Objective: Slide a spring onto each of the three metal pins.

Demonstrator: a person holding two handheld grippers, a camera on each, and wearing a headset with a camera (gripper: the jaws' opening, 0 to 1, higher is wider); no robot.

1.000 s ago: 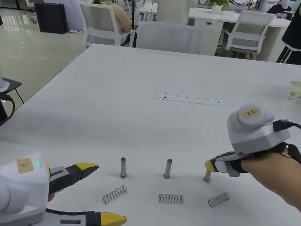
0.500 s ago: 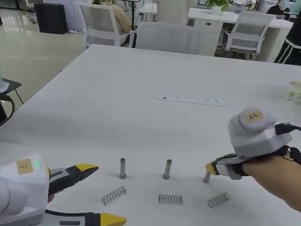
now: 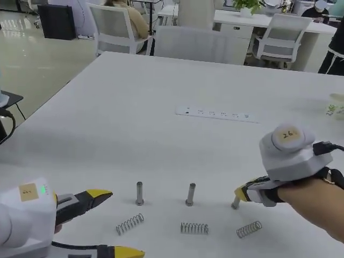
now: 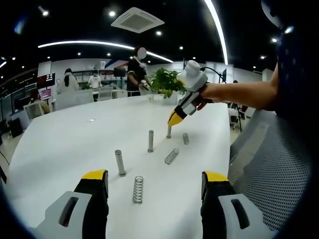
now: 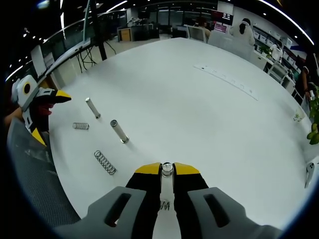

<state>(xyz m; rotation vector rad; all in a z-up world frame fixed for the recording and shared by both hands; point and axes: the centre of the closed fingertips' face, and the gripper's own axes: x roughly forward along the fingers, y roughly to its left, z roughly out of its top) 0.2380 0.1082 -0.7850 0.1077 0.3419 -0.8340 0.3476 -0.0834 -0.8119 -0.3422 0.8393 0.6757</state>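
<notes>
Three upright metal pins stand in a row near the table's front edge: left pin (image 3: 140, 193), middle pin (image 3: 190, 194), right pin (image 3: 235, 203). A spring lies in front of each: left spring (image 3: 130, 223), middle spring (image 3: 194, 228), right spring (image 3: 249, 229). My right gripper (image 3: 239, 192) is shut on the right pin (image 5: 166, 168), whose top shows between the yellow tips. My left gripper (image 3: 126, 221) is open at the lower left, its jaws straddling the left spring (image 4: 138, 189) just short of the left pin (image 4: 120, 162).
A white power strip (image 3: 215, 113) lies across the table's middle. Office chairs (image 3: 115, 27) and another desk stand beyond the far edge. A small cup (image 3: 336, 105) sits at the right edge. The tabletop (image 3: 161, 145) between strip and pins is bare.
</notes>
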